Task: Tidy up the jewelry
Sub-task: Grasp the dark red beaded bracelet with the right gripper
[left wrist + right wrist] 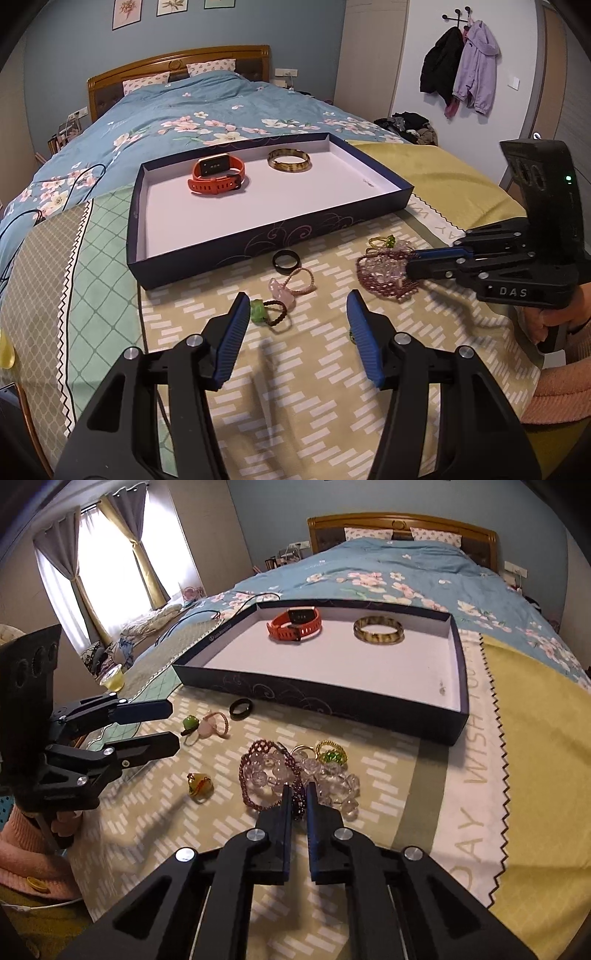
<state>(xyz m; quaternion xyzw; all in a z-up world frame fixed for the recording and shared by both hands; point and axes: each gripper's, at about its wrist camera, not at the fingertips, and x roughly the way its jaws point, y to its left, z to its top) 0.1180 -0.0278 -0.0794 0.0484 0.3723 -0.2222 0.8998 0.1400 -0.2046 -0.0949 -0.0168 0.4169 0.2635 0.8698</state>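
clearly "das" marks the right gripper [408, 271], clenched on the purple beads [301, 805] lying on the bed near the tray [460, 686]; left gripper [295, 314] released. only the right view shows the window [110, 565].

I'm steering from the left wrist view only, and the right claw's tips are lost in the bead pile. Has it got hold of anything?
Observer: Yes. The right claw is shut on the purple beaded bracelet, pinching its near edge.
Operator: Is anything mixed up with it?
Observer: The purple loop lies around part of the clear crystal bracelet. I can't tell whether they are hooked together.
Operator: Anything I'm missing near my own claw?
Observer: A small yellow trinket lies on the cloth just off the left claw, mostly hidden behind a finger in your view.
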